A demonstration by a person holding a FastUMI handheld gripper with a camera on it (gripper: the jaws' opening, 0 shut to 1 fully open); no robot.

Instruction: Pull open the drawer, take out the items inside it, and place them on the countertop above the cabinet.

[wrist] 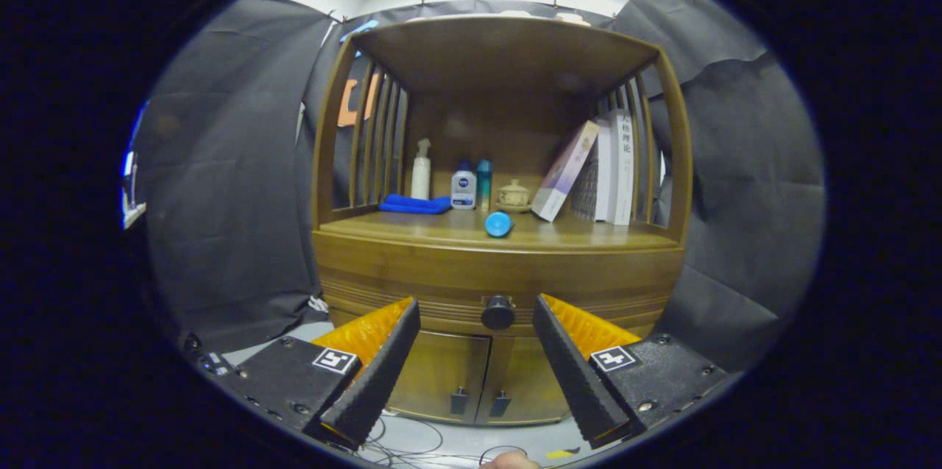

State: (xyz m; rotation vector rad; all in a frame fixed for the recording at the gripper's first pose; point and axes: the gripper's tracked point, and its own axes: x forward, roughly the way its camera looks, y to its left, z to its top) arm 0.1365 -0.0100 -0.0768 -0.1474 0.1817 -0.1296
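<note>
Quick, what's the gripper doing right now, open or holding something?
Gripper: open, holding nothing, fingers spread either side of the drawer knob, short of it.

Drawer knob (498,312) between the spread fingers (383,358) of the gripper (476,307), countertop (574,235) beyond, bottle (498,224) lying on it, books (607,167) behind right

White book (622,167), upright among the books on the cabinet shelf: spine carries vertical Chinese characters, seemingly 人格理论, though small and soft here. Leaning book (565,171): cover print too blurred to read. Gripper (476,322), fingers spread wide apart with nothing between them: each carries a square black-and-white marker, no words.
</note>
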